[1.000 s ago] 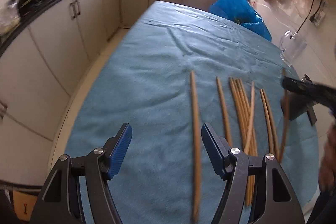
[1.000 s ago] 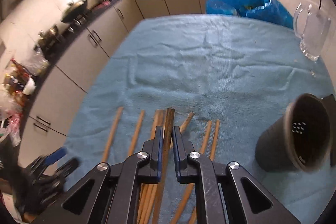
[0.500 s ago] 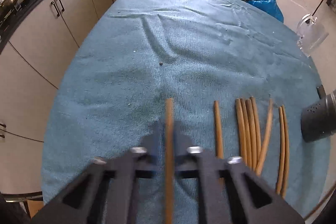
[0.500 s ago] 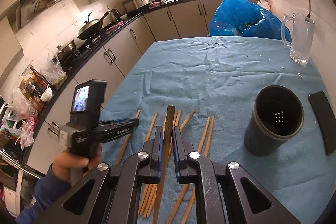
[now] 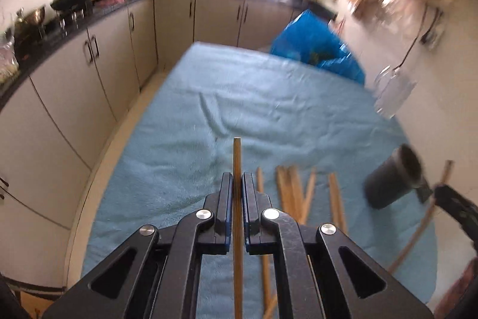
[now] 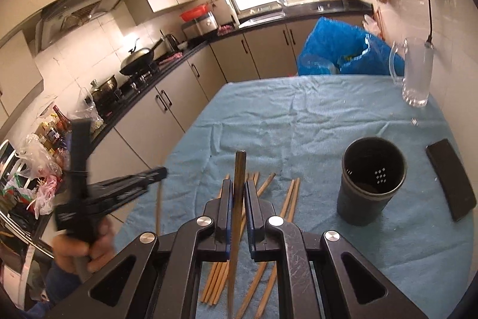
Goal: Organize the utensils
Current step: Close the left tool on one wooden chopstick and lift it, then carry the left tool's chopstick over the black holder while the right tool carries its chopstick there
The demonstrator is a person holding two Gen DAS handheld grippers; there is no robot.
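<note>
Gripping a slender light-brown wooden chopstick (image 5: 237,169), my left gripper (image 5: 237,184) had its blue-padded jaws pressed narrow on either side of the stick, whose blunt tip poked out ahead of the fingertips and whose shaft ran back under the black frame. My right gripper (image 6: 239,193) was likewise clamped tight on a darker brown wooden chopstick (image 6: 240,169), tip forward, raised above the table. Seen from the right wrist, my left gripper (image 6: 149,174) was a blurred black shape off to the left, with my hand (image 6: 80,247) wrapped around its handle and its thin stick (image 6: 158,208) hanging down from it.

Below both held sticks, the remaining loose wooden chopsticks (image 6: 286,202) lay roughly side by side on the wrinkled teal-blue cloth (image 6: 313,121) covering the table, some crossing or overlapping one another. To their right stood a dark grey cylindrical utensil holder (image 6: 370,193) with small drain holes in its base, upright and open-topped, near the sticks but not touching them. Right of the holder lay a flat black rectangular phone-like slab (image 6: 451,178). Farther back near the wall stood a clear glass mug with a handle (image 6: 415,73), and behind the table's far edge sat a crumpled bright blue plastic bag (image 6: 337,50). Beige kitchen cabinets (image 6: 179,97) under a black countertop ran along the left.
</note>
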